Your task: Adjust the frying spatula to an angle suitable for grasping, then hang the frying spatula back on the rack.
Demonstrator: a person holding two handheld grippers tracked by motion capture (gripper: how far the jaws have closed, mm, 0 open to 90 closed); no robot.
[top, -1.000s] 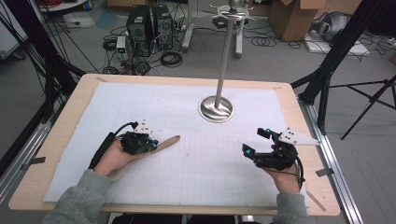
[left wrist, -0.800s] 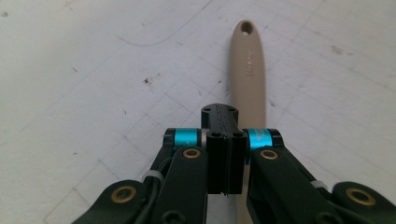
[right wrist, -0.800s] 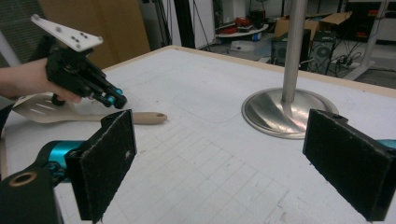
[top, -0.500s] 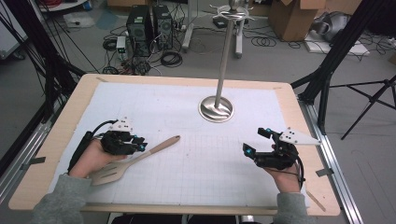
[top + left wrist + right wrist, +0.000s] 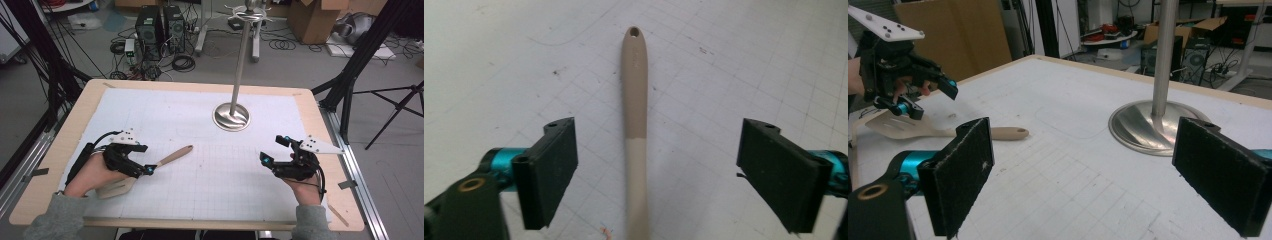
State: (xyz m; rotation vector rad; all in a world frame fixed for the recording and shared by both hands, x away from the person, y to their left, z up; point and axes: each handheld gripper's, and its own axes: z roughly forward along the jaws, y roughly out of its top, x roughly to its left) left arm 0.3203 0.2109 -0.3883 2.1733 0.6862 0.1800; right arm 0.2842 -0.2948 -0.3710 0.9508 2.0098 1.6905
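Left gripper (image 5: 148, 169) jaws just spread, released above spatula (image 5: 635, 125) lying flat on table (image 5: 60, 150), right gripper (image 5: 275, 150) likewise wide apart, empty.

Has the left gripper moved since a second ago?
Yes. The left gripper has drawn back toward the table's near-left corner, away from the stand base; its jaws have just been opening, leaving the spatula lying free.
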